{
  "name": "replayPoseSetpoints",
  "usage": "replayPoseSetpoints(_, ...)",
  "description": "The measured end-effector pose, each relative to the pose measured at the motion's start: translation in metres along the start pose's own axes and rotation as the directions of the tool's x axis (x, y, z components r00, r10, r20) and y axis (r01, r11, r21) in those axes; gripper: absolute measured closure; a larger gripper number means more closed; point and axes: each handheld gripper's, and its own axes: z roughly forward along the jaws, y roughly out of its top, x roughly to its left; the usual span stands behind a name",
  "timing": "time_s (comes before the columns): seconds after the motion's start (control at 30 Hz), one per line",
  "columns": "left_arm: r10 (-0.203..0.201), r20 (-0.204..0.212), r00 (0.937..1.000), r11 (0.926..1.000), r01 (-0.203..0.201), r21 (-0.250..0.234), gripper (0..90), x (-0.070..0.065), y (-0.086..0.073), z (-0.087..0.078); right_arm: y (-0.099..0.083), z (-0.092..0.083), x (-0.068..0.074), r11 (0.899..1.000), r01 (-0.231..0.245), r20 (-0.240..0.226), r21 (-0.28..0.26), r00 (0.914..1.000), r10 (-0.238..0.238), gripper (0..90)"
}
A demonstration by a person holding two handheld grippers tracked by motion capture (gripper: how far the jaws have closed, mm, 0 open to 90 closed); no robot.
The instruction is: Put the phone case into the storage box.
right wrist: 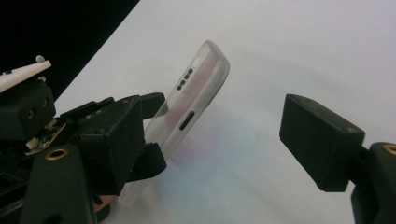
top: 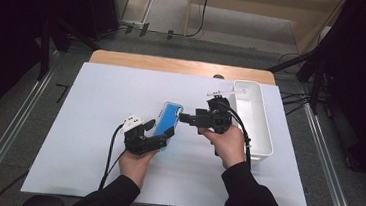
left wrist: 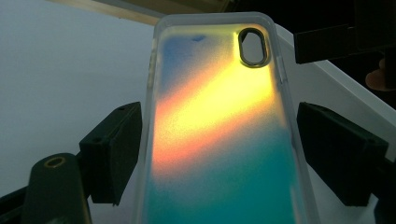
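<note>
A phone case (top: 168, 118), blue from above, is held tilted off the white mat. In the left gripper view the phone case (left wrist: 219, 130) shimmers yellow, orange and teal, with a camera cutout at its far end. My left gripper (top: 161, 131) is shut on it, its two black pads pressing the long edges (left wrist: 219, 154). My right gripper (top: 184, 118) points left at the case's far end and stands open. In the right gripper view the case (right wrist: 196, 93) shows its frosted end with port holes, beyond my right gripper's (right wrist: 212, 135) spread jaws.
A white rectangular bin (top: 263, 135) stands at the right of the white mat (top: 93, 125), with a small clear piece (top: 224, 91) lying across its near corner. The wooden table edge (top: 174, 64) runs along the back.
</note>
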Motion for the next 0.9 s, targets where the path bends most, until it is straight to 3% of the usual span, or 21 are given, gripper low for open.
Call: replayPoseSetpoints(0.9, 0.01, -0.032, 0.9994, 0.9999, -0.011, -0.01, 16.8, 0.0, -0.003, 0.001, 0.02, 0.024, -0.007, 0.996, -0.088, -0.011, 0.02, 0.996, 0.088, 22.7)
